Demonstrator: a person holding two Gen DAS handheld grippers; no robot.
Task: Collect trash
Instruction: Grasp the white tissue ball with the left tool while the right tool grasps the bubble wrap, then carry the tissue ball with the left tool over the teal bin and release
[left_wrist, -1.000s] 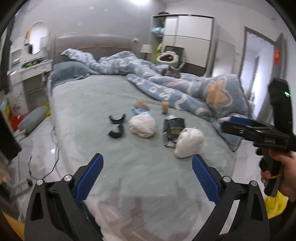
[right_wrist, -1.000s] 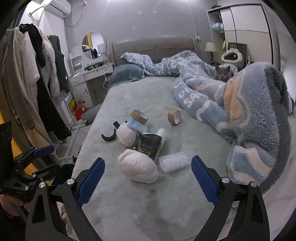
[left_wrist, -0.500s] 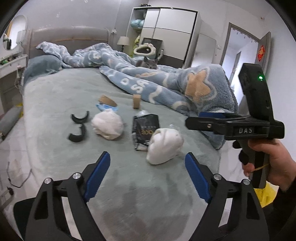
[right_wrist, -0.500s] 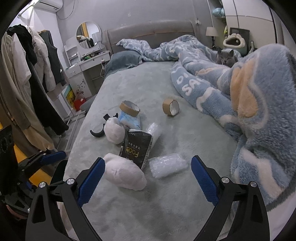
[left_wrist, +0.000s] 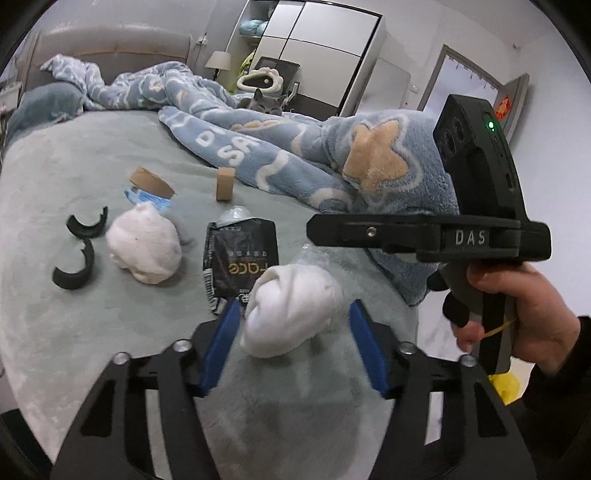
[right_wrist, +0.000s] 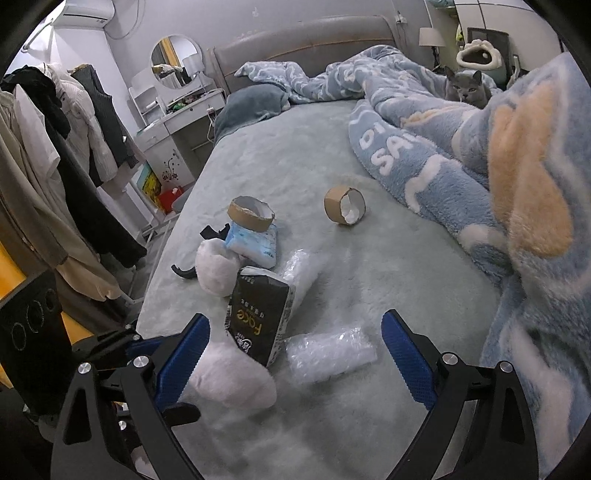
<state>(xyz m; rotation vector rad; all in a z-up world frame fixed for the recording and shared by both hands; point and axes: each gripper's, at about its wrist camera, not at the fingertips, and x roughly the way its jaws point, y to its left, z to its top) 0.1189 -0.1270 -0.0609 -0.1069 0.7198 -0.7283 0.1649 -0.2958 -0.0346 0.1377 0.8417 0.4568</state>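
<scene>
Left gripper (left_wrist: 291, 314) closing, two wads (left_wrist: 291, 306), two rolls (right_wrist: 344, 205)

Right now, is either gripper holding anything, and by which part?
Nothing is held yet. The left gripper is closing around the near white wad, pads not yet pressing. The right gripper is open.

A bed (right_wrist: 369, 295) with a pale green cover carries two white wads (left_wrist: 291, 310) (left_wrist: 146, 245), a black packet (left_wrist: 240, 258), a bubble-wrap roll (right_wrist: 328, 354), two cardboard tape cores (right_wrist: 345, 205) (right_wrist: 251, 214), a blue pack (right_wrist: 255, 243), two black curved pieces (left_wrist: 86, 225) (left_wrist: 75, 267), a rumpled blue blanket (left_wrist: 280, 155), a pillow (right_wrist: 251, 107) and a grey cat (right_wrist: 465, 86).
</scene>
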